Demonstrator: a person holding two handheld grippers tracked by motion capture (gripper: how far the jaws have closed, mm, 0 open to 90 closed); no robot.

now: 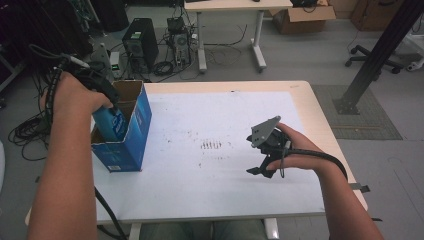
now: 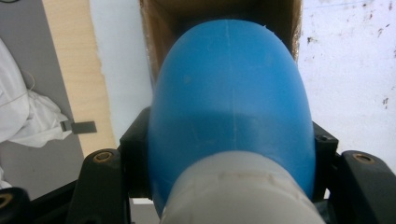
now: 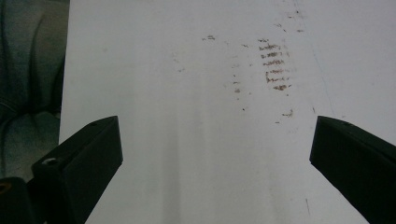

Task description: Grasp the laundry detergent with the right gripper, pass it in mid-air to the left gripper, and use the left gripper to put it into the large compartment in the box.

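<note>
Blue smooth plastic bottle (image 2: 231, 107), rounded body, pale cap end, sits clamped in the left gripper (image 1: 102, 95) over the open blue cardboard box (image 1: 131, 131) at table's left edge. White matte tabletop (image 1: 220, 185) shows brown scuff marks (image 1: 210, 145). Right gripper (image 3: 215, 154) jaws spread wide, holding nothing, near the table surface.

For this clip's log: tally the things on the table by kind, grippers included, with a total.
Blue cardboard box: 1
Blue bottle, held over the box opening: 1
Handheld grippers: 2, the left gripper and the right gripper
Total: 4
</note>
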